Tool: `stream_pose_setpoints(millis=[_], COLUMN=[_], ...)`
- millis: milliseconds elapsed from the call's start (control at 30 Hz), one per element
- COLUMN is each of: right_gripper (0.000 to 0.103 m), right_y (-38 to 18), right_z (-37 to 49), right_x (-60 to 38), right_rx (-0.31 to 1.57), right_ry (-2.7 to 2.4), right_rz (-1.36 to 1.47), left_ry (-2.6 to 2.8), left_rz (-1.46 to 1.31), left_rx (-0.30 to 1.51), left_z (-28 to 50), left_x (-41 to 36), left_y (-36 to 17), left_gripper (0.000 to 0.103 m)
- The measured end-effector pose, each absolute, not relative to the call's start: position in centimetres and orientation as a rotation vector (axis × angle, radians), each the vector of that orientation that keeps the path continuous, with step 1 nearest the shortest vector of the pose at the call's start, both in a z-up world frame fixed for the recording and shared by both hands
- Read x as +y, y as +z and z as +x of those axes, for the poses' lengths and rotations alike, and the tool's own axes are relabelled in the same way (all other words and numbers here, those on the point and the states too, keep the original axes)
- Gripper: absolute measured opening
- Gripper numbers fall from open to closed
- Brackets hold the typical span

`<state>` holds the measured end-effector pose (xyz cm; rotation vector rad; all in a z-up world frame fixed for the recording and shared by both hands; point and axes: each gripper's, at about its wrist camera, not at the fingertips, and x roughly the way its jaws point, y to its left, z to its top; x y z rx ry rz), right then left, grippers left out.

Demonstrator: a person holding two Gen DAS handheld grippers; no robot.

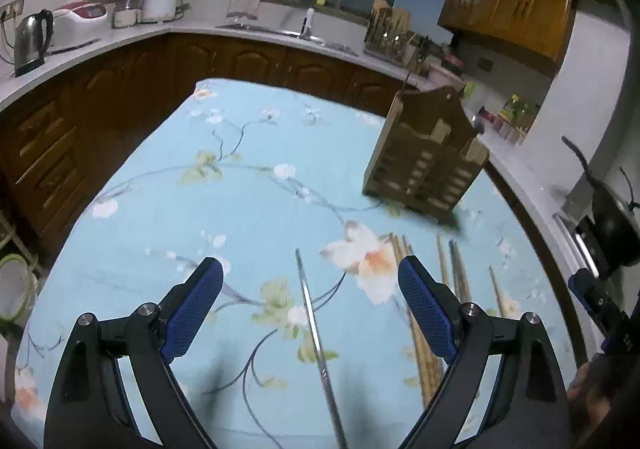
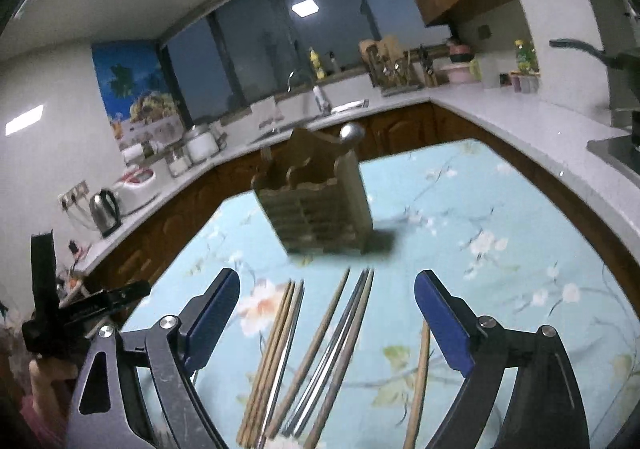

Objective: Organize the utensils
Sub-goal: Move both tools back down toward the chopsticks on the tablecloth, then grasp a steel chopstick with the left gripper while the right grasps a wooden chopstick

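A wooden utensil holder stands on the floral blue tablecloth at the far right; the right wrist view shows the holder straight ahead with a metal spoon bowl sticking out of it. My left gripper is open above a single metal chopstick lying between its fingers. Wooden chopsticks lie to its right. My right gripper is open over several wooden and metal chopsticks spread on the cloth. Neither gripper holds anything.
The table is ringed by a white kitchen counter with brown cabinets, a kettle, a sink and a drying rack. A dark pan sits on the counter at right. The other gripper's body shows at left.
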<state>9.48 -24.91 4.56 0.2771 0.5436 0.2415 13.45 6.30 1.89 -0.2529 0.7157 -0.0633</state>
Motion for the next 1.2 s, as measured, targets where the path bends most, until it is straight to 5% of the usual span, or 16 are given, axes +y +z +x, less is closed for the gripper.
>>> stream_pose_setpoints(millis=[300, 567, 900, 1200], right_gripper=[0.087, 0.052, 0.030, 0.020], right_y=[3.0, 1.2, -2.4, -5.0], right_z=[11.2, 14.5, 21.1, 24.8], right_x=[-23.8, -21.8, -20.4, -20.0], right_rx=[0.620, 0.719, 0.874, 0.967], right_ry=[0.273, 0.288, 0.277, 0.226], right_rz=[0.285, 0.279, 0.286, 0.241], left_ry=[-0.054, -0.078, -0.134, -0.147], left_rz=[-0.251, -0.221, -0.171, -0.187], left_rx=[0.771, 0.830, 0.960, 0.991], left_z=[13.8, 15.4, 19.3, 20.9], left_x=[6.5, 6.0, 4.7, 4.7], left_y=[0.2, -0.4, -3.6, -5.2], left_gripper=[0.091, 0.091, 0.058, 0.050])
